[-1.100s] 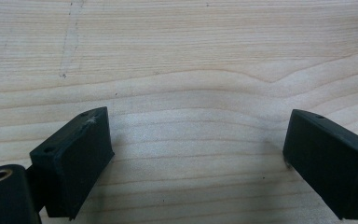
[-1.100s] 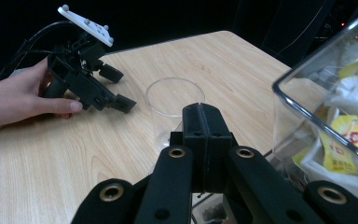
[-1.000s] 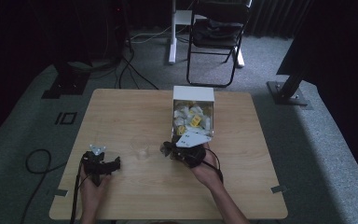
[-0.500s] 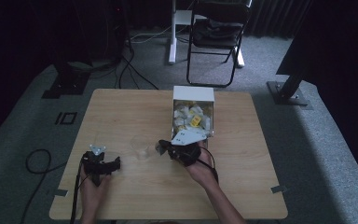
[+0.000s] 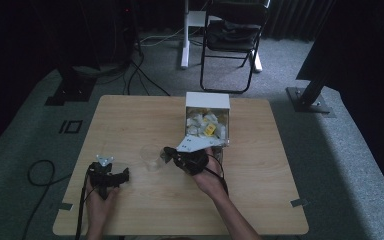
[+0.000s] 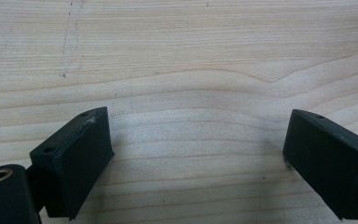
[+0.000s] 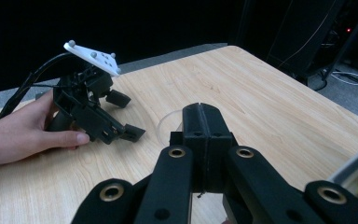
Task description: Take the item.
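A clear plastic cup (image 5: pixel 150 158) stands on the wooden table (image 5: pixel 130 120), left of centre. My right gripper (image 5: pixel 167 155) lies just to the cup's right and points at it. In the right gripper view its jaws (image 7: pixel 200 122) are pressed together with nothing visible between them, and the cup's rim (image 7: pixel 167 125) shows faintly right behind the tips. My left gripper (image 5: pixel 124 175) rests near the front left edge, held by a hand, open. The left gripper view has its jaws (image 6: pixel 196 154) wide apart over bare wood. The left gripper (image 7: pixel 121 116) also appears in the right gripper view.
A white box (image 5: pixel 207 120) holding several small white and yellow packets stands open at the table's back centre, close behind my right hand. A folding chair (image 5: pixel 230 40) and cables (image 5: pixel 40 175) are on the floor beyond the table.
My right gripper has slid left across the table, away from the box and up to the cup. The left gripper has stayed put.
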A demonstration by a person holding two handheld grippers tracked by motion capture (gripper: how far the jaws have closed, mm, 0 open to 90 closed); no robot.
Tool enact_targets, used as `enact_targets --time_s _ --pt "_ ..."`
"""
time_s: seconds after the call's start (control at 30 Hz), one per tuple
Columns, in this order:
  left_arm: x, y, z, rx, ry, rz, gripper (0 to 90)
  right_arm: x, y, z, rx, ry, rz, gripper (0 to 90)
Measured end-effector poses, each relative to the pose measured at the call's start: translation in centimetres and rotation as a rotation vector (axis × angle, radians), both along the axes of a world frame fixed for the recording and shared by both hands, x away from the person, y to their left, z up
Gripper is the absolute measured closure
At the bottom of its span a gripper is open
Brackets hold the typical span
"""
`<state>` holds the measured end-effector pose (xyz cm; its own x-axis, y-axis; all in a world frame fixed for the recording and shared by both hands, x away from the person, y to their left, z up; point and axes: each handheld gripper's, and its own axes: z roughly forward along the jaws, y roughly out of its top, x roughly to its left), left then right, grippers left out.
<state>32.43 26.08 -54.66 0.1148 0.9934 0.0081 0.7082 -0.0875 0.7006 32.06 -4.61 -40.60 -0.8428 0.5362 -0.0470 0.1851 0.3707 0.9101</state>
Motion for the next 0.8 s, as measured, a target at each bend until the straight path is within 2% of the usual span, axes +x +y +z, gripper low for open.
enact_targets --time_s 0.8 --pt "0.0 0.0 0.0 -0.001 0.0 0.001 8.4 1.0 2.5 0.6 -0.001 0.008 -0.002 90.0"
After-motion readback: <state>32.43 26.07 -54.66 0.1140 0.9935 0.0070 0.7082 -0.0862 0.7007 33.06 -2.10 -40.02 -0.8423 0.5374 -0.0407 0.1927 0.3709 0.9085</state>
